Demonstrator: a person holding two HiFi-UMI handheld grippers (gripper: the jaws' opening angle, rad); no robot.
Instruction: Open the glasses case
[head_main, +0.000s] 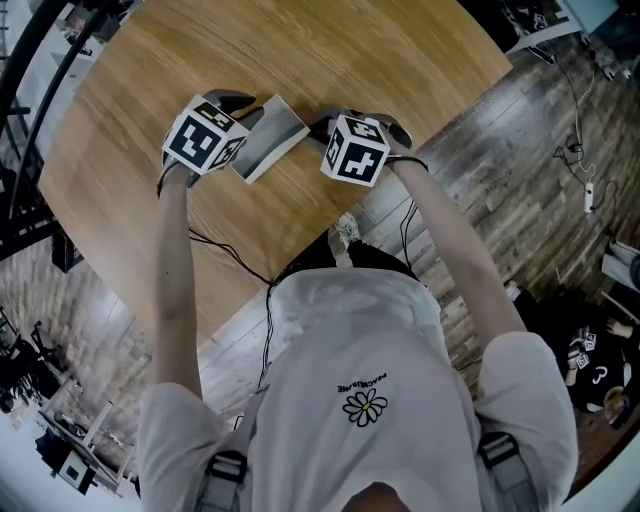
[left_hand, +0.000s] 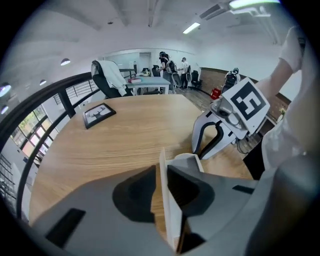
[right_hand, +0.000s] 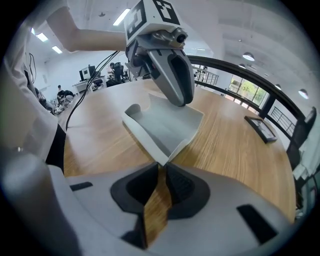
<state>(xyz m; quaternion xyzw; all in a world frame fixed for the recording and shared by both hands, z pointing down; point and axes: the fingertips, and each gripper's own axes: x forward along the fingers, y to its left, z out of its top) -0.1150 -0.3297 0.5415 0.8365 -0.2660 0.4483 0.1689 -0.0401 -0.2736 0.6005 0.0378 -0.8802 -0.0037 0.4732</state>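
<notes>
On the round wooden table (head_main: 150, 90) the glasses case (head_main: 268, 140) lies folded open between my two grippers, grey inside. My left gripper (head_main: 245, 110) grips its left side: in the left gripper view a thin pale panel (left_hand: 170, 215) stands on edge, pinched between the jaws of that gripper (left_hand: 159, 172). My right gripper (head_main: 318, 128) holds the right side. In the right gripper view a wood-patterned flap (right_hand: 156, 210) is clamped in that gripper (right_hand: 160, 172), and the grey open case (right_hand: 165, 122) spreads beyond it, with the left gripper (right_hand: 175, 85) on its far edge.
A dark framed picture (left_hand: 99, 114) lies further out on the table. A black railing (right_hand: 250, 82) runs behind the table. The table's near edge (head_main: 330, 235) is close to the person's body, with cables hanging there. Desks, chairs and people stand far back.
</notes>
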